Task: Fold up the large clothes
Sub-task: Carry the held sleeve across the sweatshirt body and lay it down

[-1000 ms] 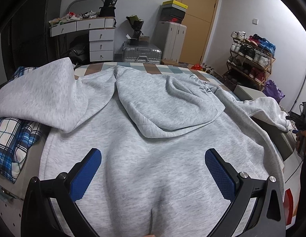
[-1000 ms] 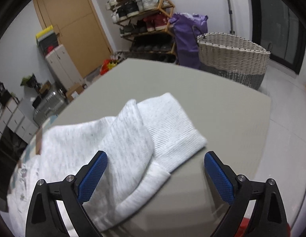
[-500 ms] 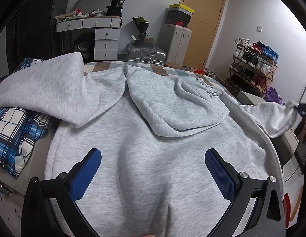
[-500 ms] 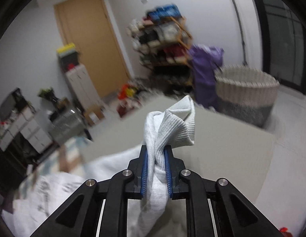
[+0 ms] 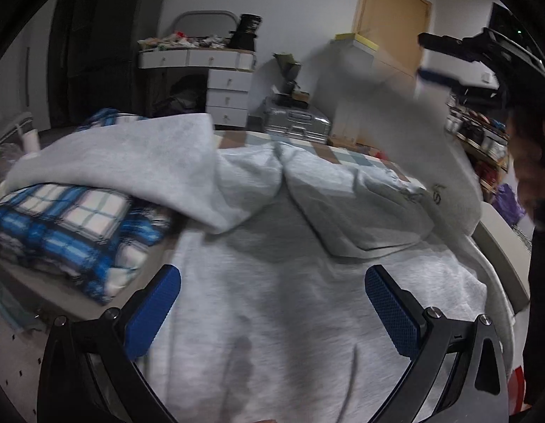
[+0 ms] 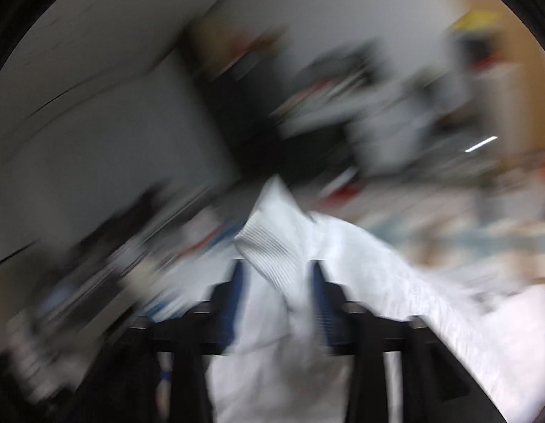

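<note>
The right sleeve of the grey hoodie is being carried across; the right gripper, jaws just reopening, seemingly releases its cuff. The left gripper hovers agape; laying flat is needed next.

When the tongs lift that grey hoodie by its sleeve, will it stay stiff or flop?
Probably flop: the grey hoodie lies in soft folds, and its sleeve sags from the right tongs. It looks thick, so likely fairly heavy and draggy.

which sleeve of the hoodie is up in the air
The right-hand sleeve, lifted with its cuff between the right gripper pads; the other sleeve lies draped over the plaid bedding.
</note>
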Demonstrator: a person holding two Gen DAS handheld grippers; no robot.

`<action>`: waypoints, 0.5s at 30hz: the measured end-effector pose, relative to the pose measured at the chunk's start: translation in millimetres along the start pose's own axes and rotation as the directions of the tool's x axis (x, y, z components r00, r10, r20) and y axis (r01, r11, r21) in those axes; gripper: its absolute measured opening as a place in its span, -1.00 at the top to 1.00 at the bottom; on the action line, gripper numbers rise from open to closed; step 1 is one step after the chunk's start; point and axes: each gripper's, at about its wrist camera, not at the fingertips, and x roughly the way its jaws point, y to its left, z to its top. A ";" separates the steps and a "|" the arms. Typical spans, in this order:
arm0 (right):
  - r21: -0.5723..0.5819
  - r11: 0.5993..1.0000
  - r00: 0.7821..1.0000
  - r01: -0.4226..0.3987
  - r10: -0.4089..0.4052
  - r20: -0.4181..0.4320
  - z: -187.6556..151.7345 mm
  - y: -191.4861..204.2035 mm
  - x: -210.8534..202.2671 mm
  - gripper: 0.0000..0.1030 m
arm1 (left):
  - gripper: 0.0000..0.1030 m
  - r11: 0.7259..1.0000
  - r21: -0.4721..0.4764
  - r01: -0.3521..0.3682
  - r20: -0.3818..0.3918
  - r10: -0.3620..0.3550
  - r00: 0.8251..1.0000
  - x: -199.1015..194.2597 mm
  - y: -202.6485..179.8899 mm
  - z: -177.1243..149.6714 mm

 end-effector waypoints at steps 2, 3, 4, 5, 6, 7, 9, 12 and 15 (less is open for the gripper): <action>-0.045 0.994 0.995 0.097 -0.098 -0.010 -10.7 -0.2 10.5 -0.16 | -0.98 0.999 -0.032 -0.021 0.003 0.021 1.000 -5.2 12.4 -2.6; -0.038 0.983 0.984 0.179 -0.180 0.000 -15.4 -10.0 6.6 -0.21 | -0.98 0.999 -0.043 -0.026 0.003 0.026 1.000 -6.2 17.0 -3.8; -0.021 0.967 0.967 0.254 -0.254 0.005 -21.0 -26.6 -3.7 -0.32 | -0.98 0.998 -0.053 -0.029 0.005 0.029 1.000 -5.7 21.4 -4.9; 0.008 0.935 0.935 0.354 -0.354 0.003 -28.0 -46.7 -12.7 -0.36 | -0.98 0.998 -0.060 -0.029 0.003 0.030 1.000 -3.5 24.1 -5.2; 0.027 0.910 0.910 0.415 -0.415 -0.002 -32.8 -61.3 -18.6 -0.37 | -0.98 0.997 -0.068 -0.027 -0.003 0.027 1.000 0.7 25.2 -4.7; 0.063 0.857 0.860 0.511 -0.510 -0.027 -42.4 -85.1 -28.6 -0.37 | -0.98 0.997 -0.074 -0.020 -0.011 0.019 1.000 6.2 25.5 -3.9; 0.146 0.761 0.775 0.632 -0.626 -0.090 -54.4 -133.7 -50.5 -0.37 | -0.98 0.998 -0.070 0.006 -0.026 -0.008 1.000 16.7 21.6 -1.1; 0.286 0.617 0.675 0.733 -0.714 -0.188 -92.8 -192.3 -81.1 -0.39 | -0.98 1.000 -0.018 0.024 -0.034 -0.025 0.999 30.6 9.6 4.3; 0.393 0.554 0.667 0.734 -0.696 -0.265 -121.2 -232.7 -91.7 -0.40 | -0.98 0.998 0.017 0.052 -0.056 -0.051 0.997 45.9 -0.7 13.1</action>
